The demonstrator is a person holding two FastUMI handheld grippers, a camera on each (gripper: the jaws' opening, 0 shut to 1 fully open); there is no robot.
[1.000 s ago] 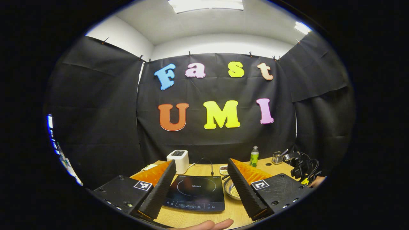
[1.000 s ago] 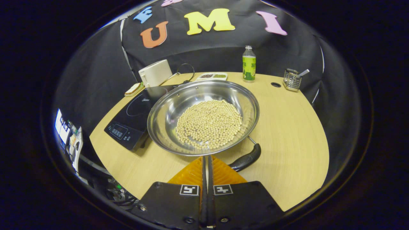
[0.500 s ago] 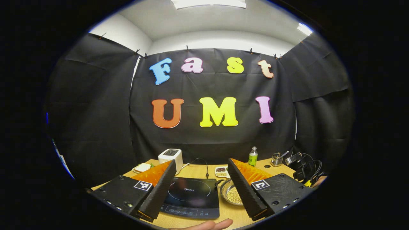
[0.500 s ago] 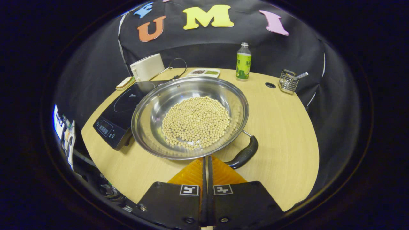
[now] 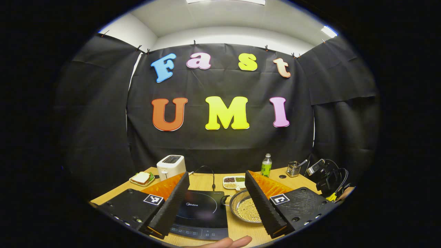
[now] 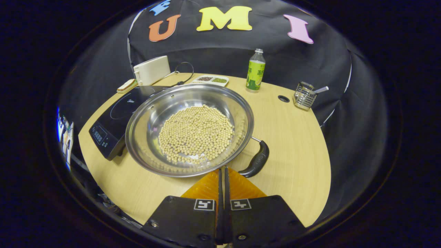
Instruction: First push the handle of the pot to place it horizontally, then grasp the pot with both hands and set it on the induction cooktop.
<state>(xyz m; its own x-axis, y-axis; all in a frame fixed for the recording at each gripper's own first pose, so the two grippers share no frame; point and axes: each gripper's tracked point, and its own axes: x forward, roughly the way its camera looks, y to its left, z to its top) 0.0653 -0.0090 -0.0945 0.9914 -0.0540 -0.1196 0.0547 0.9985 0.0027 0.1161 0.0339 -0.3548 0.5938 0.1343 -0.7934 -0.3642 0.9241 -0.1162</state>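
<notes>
Fingers [image 6: 219, 179] pressed together beside pot [image 6: 189, 129] rim.

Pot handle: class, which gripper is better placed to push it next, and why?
Right. The right gripper, jaws shut, sits just beside the black pot handle. The left gripper, jaws open, hangs farther back, facing the induction cooktop.

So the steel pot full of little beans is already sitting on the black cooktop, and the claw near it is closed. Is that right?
Not quite. In the right gripper view the pot sits on the wooden table, beside the cooktop, not on it. The rest holds: it is full of little beans, and the right claw near its rim is closed.
</notes>
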